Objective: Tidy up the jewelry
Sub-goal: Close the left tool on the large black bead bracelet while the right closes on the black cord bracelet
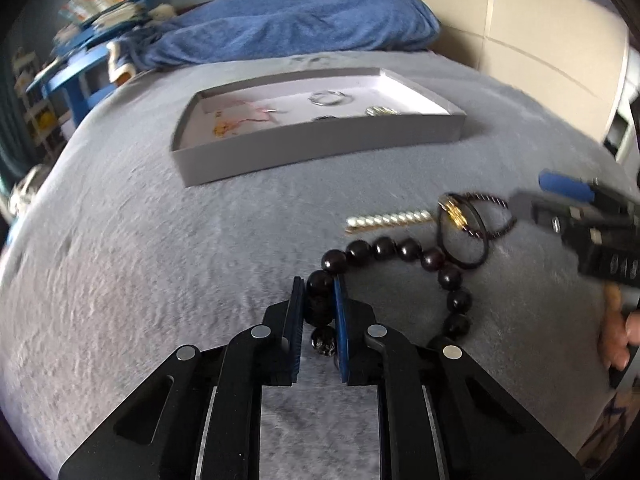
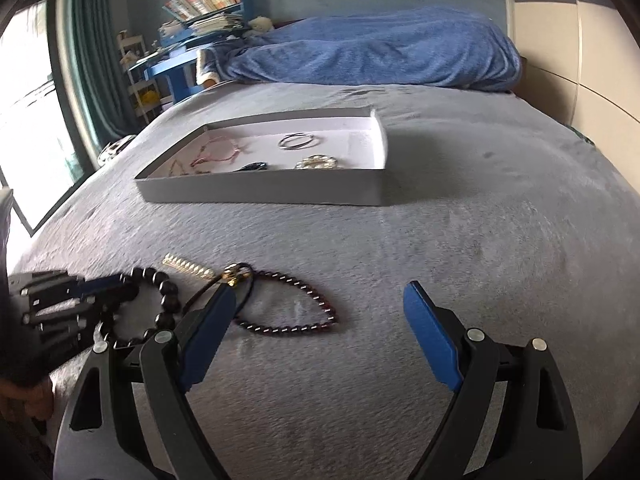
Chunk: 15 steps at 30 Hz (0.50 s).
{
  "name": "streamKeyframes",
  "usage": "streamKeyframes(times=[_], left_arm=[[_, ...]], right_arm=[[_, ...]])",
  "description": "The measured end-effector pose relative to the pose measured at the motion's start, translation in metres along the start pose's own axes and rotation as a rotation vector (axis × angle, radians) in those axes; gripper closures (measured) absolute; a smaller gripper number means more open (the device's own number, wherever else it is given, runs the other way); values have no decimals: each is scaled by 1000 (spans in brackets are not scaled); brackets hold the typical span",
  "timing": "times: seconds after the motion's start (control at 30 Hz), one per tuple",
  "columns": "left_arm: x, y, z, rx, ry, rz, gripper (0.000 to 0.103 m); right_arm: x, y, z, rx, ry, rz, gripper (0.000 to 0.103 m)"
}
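Left gripper (image 1: 320, 292) clamped narrow on the big dark bead bracelet (image 1: 404, 250), pads pinching one bead at the loop's near end, down on the grey bedspread (image 1: 160, 260). Rest of that loop running away to the right, curling back near the pearl hair clip (image 1: 390, 219). Clip lying flat, long axis roughly left to right. Right gripper (image 2: 320, 308) spread wide, holding nothing, hovering over the small garnet bead bracelet (image 2: 298, 312), a pointed oval stretched left to right. Beyond, grey tray (image 2: 260, 192) with silver rings (image 2: 298, 141) and pink cord (image 2: 218, 150) inside.
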<state>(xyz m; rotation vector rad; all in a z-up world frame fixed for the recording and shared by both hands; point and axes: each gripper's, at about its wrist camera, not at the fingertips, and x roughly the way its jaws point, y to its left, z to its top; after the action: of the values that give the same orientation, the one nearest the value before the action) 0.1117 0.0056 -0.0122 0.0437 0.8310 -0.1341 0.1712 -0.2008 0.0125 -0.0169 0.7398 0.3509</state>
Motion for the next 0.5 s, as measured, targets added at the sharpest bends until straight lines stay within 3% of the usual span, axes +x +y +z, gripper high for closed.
streamKeyframes(times=[0.23, 0.5], left_arm=[[-3, 45, -2, -214, -11, 13, 88], [2, 43, -2, -211, 8, 5, 88]], right_arm=[[2, 15, -1, -48, 20, 36, 29], [17, 29, 5, -64, 68, 92, 39]])
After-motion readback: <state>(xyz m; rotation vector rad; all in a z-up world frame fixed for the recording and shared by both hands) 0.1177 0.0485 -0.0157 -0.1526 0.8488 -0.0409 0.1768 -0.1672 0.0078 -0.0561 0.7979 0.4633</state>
